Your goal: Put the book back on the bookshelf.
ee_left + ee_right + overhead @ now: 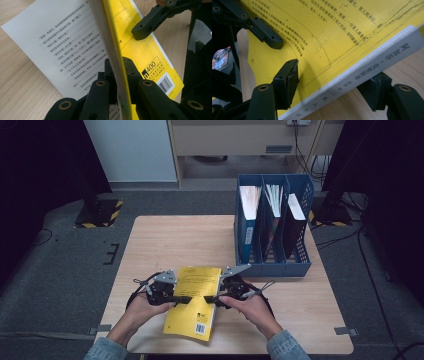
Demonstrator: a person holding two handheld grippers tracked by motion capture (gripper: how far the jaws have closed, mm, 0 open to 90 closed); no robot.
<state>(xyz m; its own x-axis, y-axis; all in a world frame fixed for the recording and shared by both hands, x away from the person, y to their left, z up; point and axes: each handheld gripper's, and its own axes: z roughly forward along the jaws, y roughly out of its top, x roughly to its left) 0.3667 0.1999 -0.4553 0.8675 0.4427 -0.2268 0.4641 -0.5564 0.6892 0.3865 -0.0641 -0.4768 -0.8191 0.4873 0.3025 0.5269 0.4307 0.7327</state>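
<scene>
My left gripper (117, 82) had its jaws clamped tight on the yellow cover (112, 50) of the book (192, 302), the cover standing edge-on between them and lifted off the white page (62, 47). On my right gripper (332, 87) the jaws stood about half open and straddled the book's spine (372, 72), one above on the yellow cover and one below under the white spine. I could not tell whether the pads pressed on it.

The page left of the left jaws carried black Chinese print, too blurred to read. Right of them, the back cover showed "400" in a black box above a barcode (166, 83). The spine between my right jaws bore the characters 阿加莎·克里斯蒂 and, lower down, 无人生还. Chinese text lay above them inside a thin black frame on the cover.

In the high view the book lay on the table (165, 240) between both grippers, with a blue file rack (272, 225) well beyond them.
</scene>
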